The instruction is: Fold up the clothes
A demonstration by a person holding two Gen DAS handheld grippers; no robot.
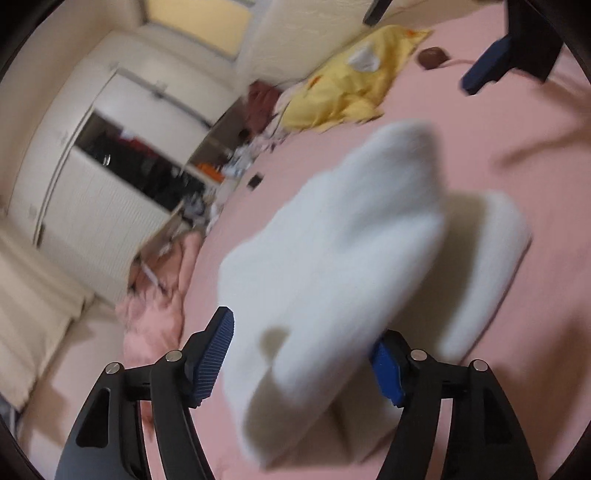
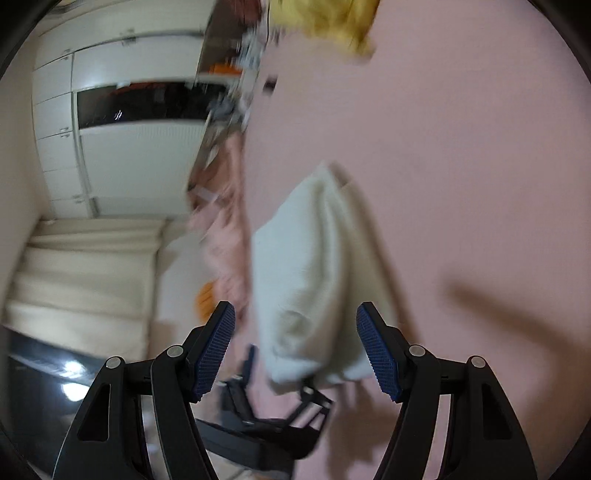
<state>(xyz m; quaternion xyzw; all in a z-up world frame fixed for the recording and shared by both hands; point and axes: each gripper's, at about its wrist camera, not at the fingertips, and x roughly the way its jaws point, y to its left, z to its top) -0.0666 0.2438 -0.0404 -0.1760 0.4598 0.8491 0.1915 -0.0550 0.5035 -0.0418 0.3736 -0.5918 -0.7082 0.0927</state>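
A folded white garment [image 1: 332, 266] lies between the open jaws of my left gripper [image 1: 303, 350], above the pink bed sheet [image 1: 498, 129]; it is blurred by motion and drapes over the right pad [image 1: 386, 369]. My right gripper [image 2: 295, 347] is open and empty, with the same white garment [image 2: 306, 288] beyond its fingers. The left gripper [image 2: 273, 402] shows under the garment in the right wrist view. The right gripper's blue pad [image 1: 487, 66] shows at the top right of the left wrist view.
A yellow garment [image 1: 351, 85] lies at the far end of the bed, also in the right wrist view [image 2: 328, 26]. A pink cloth [image 1: 155, 302] hangs off the bed's left edge. A white wardrobe [image 1: 110, 177] and clutter [image 1: 229, 166] stand beyond.
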